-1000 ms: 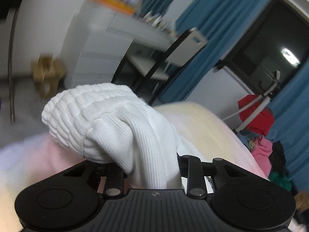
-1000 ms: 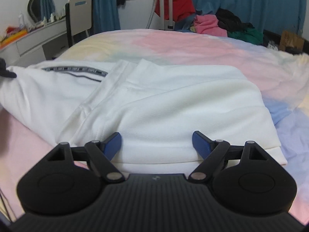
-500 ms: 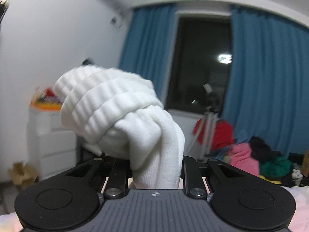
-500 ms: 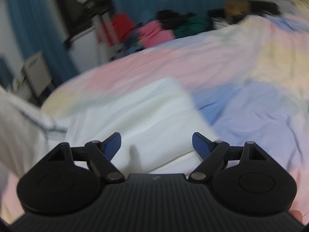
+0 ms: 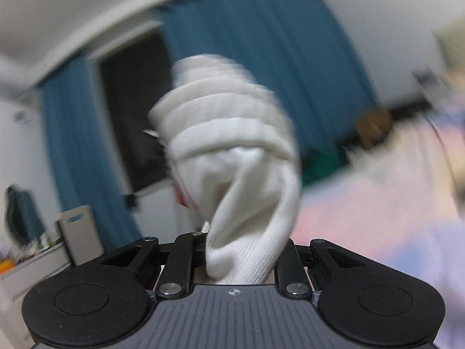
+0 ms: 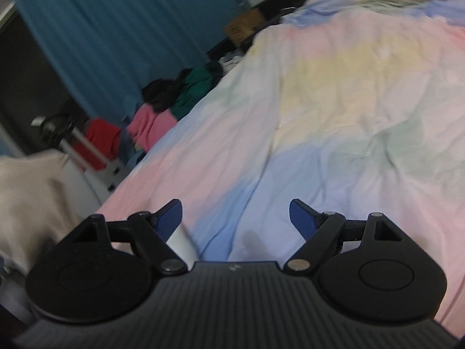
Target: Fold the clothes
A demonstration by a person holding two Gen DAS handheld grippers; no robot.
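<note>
Ahead of your right gripper (image 6: 236, 213) spreads the pastel bedspread (image 6: 334, 110); its blue fingers stand wide apart, holding nothing. Your left gripper (image 5: 241, 258) is clamped on the white ribbed garment (image 5: 229, 151), bunched just above it.

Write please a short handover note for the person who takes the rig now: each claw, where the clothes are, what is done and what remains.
Left claw: shut on the white ribbed cuff of a garment, lifted above the bed; view is blurred.
Right claw: open, holding nothing, over the pastel bedsheet.
Clothes: a blurred whitish cloth shows at the left edge of the right view, probably the same garment. More clothes are piled beyond the bed, by the blue curtain.
Done: no finished fold is visible.
Left: lay the garment flat, fold it, then probably the pile.
</note>
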